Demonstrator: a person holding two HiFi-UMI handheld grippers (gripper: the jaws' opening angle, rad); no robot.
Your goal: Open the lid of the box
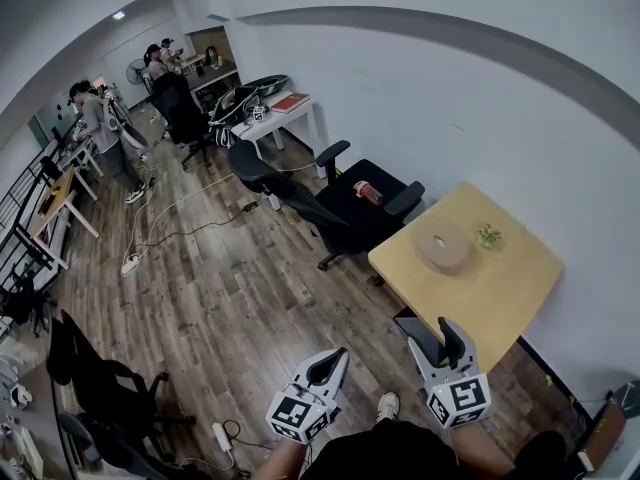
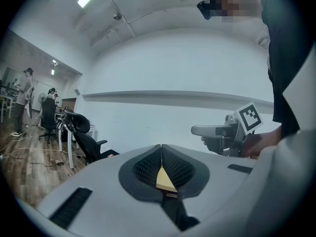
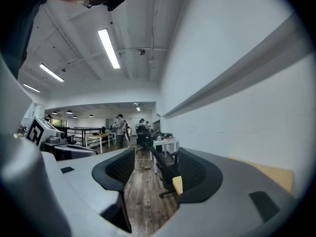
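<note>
A round pale box (image 1: pixel 443 246) with its lid on sits on the light wooden table (image 1: pixel 500 293) at the right of the head view. Both grippers hang over the floor short of the table's near corner, well apart from the box. My left gripper (image 1: pixel 340 356) is shut, its tips meeting with nothing in them (image 2: pixel 161 147). My right gripper (image 1: pixel 432 330) stands open and empty; between its fingers (image 3: pixel 154 154) only floor and a chair show. The table's edge (image 3: pixel 276 174) shows at the right of the right gripper view. The box is in neither gripper view.
A black office chair (image 1: pixel 350 208) with a red bottle (image 1: pixel 367 192) on its seat stands against the table's left side. A small plant (image 1: pixel 489 235) lies beside the box. The white wall runs behind the table. A power strip (image 1: pixel 222 436) lies on the floor. People (image 1: pixel 100 128) stand at far desks.
</note>
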